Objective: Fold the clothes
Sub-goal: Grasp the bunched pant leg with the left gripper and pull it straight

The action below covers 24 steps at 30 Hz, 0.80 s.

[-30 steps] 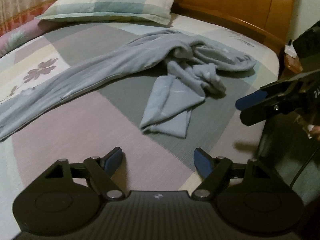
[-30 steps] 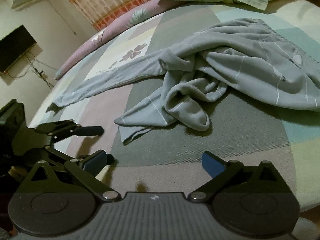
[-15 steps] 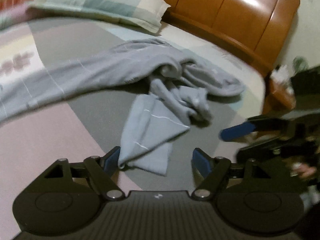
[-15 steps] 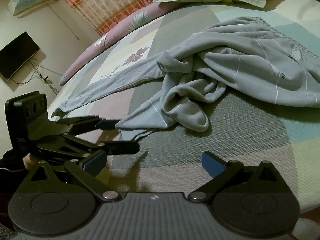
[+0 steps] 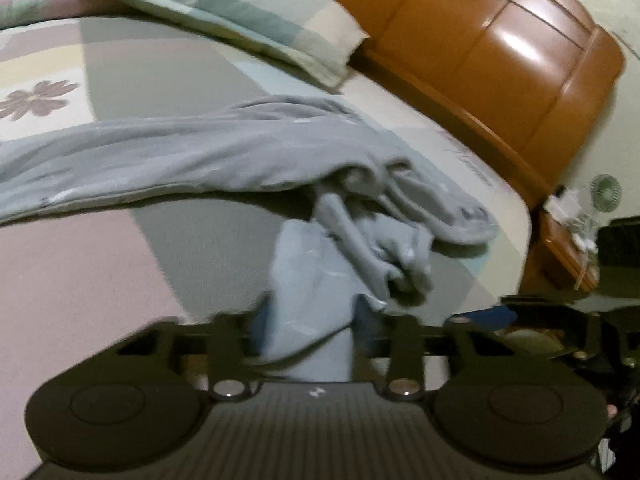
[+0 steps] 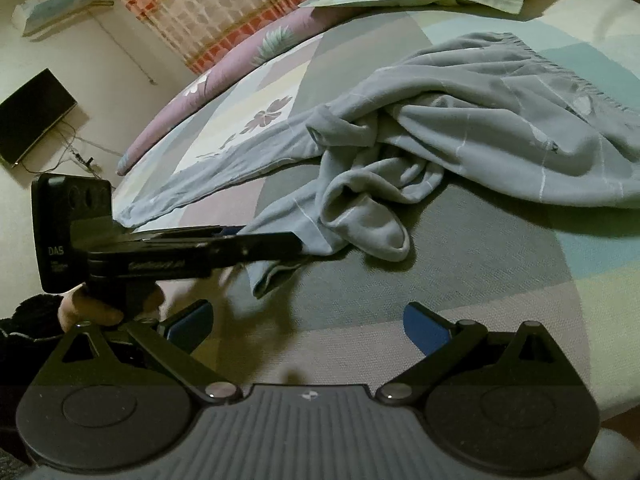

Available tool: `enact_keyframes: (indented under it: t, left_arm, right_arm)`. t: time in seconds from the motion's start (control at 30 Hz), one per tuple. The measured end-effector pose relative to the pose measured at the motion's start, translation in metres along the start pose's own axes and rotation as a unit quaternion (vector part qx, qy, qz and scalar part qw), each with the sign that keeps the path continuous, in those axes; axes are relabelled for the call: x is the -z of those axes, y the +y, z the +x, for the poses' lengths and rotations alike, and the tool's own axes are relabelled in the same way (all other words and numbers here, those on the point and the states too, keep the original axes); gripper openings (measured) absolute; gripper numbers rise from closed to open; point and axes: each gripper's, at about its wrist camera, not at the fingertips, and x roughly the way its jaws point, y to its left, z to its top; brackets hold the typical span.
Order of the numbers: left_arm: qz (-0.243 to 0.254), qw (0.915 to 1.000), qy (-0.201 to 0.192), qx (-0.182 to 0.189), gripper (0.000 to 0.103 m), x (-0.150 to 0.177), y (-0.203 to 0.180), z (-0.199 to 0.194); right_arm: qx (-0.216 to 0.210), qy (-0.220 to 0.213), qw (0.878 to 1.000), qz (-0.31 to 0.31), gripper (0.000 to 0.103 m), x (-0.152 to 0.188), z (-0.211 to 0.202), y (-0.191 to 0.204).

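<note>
We have left claw around near cuff of grey pyjama trousers on bed, grip unconfirmed. Leg runs straight ahead toward bunched middle. Right claw released, further off.

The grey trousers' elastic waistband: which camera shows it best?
The right wrist view: the gathered waistband of the grey trousers lies sharp and unobstructed. The left wrist view is motion-blurred and shows mainly a trouser leg between the left gripper jaws.
</note>
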Motion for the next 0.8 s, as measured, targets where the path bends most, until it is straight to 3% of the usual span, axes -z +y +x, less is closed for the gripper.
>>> enact_keyframes:
  t: [0.03, 0.07, 0.37, 0.8]
  left_arm:
    - [-0.005, 1.0, 0.002, 0.0, 0.016, 0.001, 0.001, -0.001]
    - [-0.007, 1.0, 0.006, 0.0, 0.015, 0.003, 0.001, -0.004]
    - [0.034, 0.9991, 0.017, -0.016, 0.013, 0.018, -0.008, -0.053]
    - [-0.026, 0.9916, -0.008, -0.127, 0.013, 0.058, 0.05, -0.163]
  right_arm:
    - [0.005, 0.0, 1.0, 0.0, 0.103, 0.0, -0.001, 0.0]
    - [0.011, 0.0, 1.0, 0.0, 0.103, 0.001, -0.002, 0.0]
    - [0.051, 0.002, 0.999, 0.001, 0.103, 0.005, -0.013, 0.009]
    - [0.058, -0.005, 0.997, -0.05, 0.103, 0.002, -0.025, 0.054]
